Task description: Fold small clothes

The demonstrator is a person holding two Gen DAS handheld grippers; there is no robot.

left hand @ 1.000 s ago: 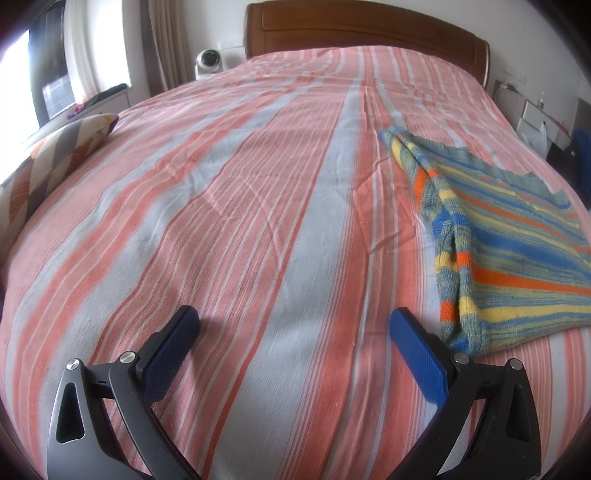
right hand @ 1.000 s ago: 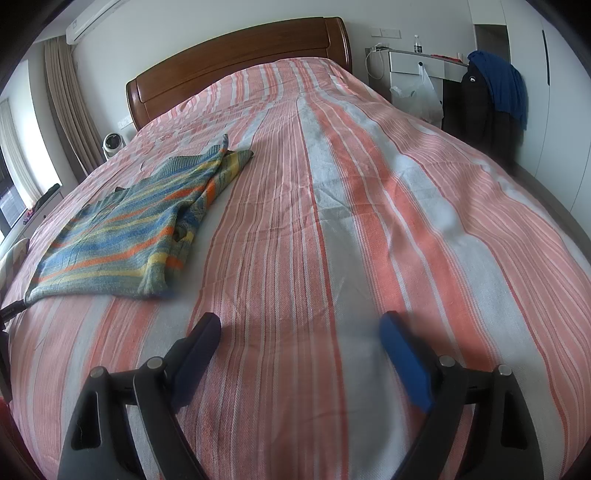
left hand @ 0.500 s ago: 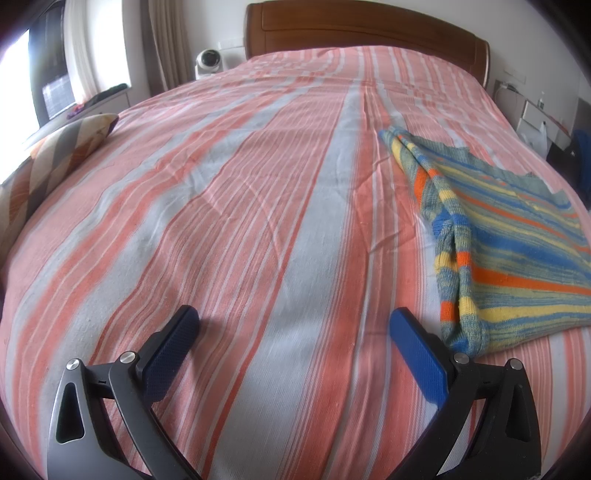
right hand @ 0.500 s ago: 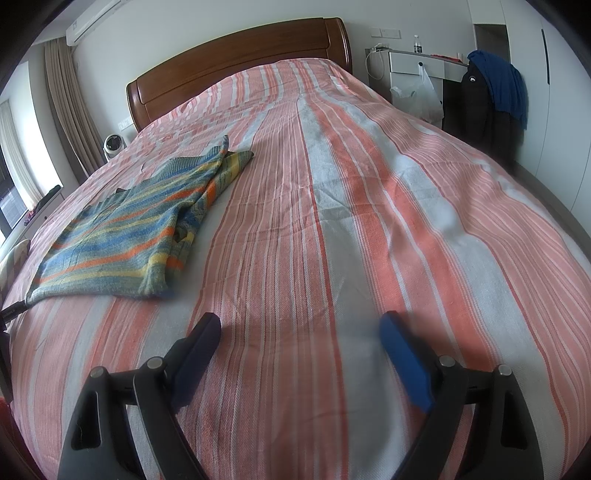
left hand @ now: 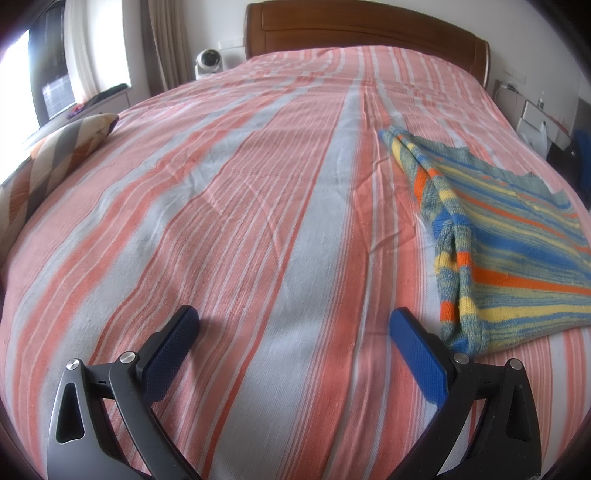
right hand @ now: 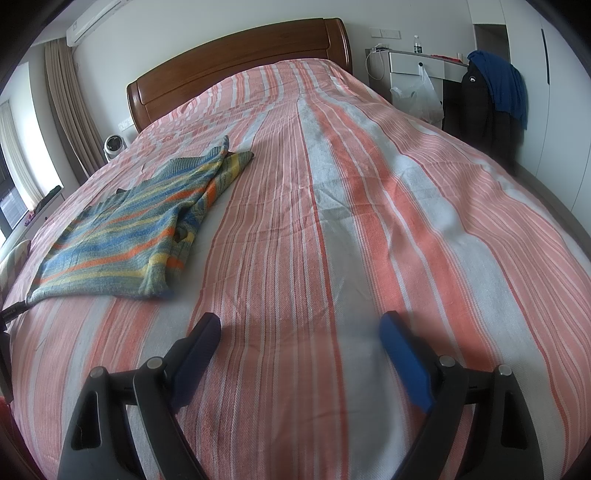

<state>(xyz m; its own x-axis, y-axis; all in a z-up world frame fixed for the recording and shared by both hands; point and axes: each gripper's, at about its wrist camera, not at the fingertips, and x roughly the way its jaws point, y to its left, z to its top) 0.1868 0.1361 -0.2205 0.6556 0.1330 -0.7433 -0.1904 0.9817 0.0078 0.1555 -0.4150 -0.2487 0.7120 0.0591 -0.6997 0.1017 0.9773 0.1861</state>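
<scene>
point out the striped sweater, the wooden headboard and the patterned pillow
striped sweater (right hand: 122, 240), right wrist view, middle of its body
wooden headboard (left hand: 369, 35), left wrist view, centre of the panel
patterned pillow (left hand: 55, 155), left wrist view, its top face

No visible change — none anywhere.

the striped sweater (left hand: 517, 258) runs off the left view's right edge.
</scene>
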